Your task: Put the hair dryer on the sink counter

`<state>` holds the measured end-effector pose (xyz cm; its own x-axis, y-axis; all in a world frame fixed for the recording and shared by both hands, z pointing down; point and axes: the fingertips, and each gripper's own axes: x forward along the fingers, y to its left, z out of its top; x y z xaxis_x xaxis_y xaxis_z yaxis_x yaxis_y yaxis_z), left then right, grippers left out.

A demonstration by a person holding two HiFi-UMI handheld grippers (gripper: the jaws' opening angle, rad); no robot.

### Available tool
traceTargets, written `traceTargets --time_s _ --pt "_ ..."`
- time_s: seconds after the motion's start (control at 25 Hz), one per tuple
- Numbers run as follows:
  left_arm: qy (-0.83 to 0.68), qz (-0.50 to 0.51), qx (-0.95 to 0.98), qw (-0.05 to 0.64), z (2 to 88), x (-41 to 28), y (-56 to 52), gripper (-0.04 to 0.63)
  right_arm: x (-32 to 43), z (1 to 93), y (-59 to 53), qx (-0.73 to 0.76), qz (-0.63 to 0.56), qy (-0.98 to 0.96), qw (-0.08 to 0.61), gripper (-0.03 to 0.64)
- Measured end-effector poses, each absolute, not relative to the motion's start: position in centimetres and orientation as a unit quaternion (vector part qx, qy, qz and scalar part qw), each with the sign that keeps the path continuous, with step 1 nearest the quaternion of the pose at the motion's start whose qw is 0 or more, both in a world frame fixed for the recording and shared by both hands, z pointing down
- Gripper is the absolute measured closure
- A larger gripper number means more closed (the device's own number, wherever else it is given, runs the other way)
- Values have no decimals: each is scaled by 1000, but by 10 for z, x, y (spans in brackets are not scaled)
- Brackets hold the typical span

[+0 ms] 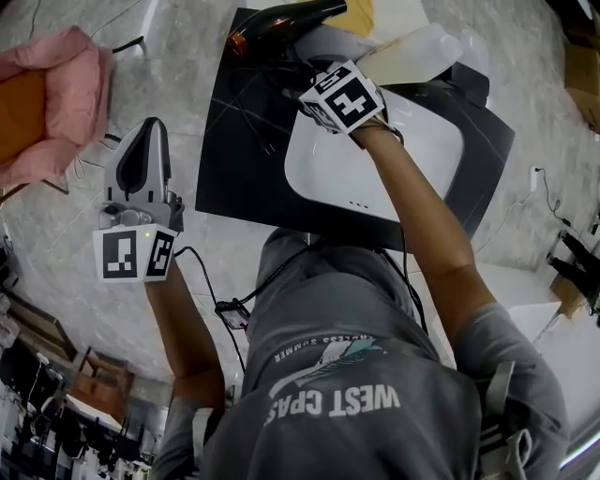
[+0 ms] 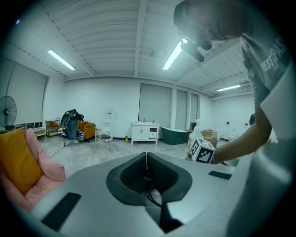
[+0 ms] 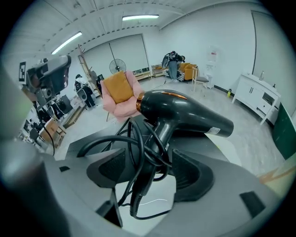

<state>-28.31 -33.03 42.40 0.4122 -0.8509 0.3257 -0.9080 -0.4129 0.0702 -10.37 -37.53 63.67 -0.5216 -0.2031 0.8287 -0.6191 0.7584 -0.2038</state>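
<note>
Sink counter (image 1: pixel 239 164) bears hair dryer (image 3: pixel 185 113), straddled by open right tool (image 3: pixel 150 172).

The hair dryer (image 1: pixel 286 21) lies on the counter (image 1: pixel 239 141) beyond the basin (image 1: pixel 319 178); the armchair (image 1: pixel 52 103) stands left.

Black hair dryer (image 3: pixel 185 115), cord looped round handle, on dark sink counter (image 1: pixel 234 141) edge

Staged hall: vanity (image 2: pixel 145 132), bathtub (image 2: pixel 175 137), sofa (image 2: pixel 85 131)
</note>
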Motion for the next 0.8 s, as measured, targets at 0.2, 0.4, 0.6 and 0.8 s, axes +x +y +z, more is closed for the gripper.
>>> traceTargets --time_s 0.2,0.4,0.6,0.8 --pt "-538 115 828 106 402 -289 -314 575 -97 611 -368 250 232 -841 419 296" --pt "-548 112 825 84 373 -295 -294 575 -92 572 -361 251 222 -849 409 296" --pt "-546 109 828 60 346 -301 -272 575 -92 502 -358 291 187 -872 348 371" --pt "-554 109 825 37 330 -316 -248 575 -102 426 -347 319 129 -900 268 460"
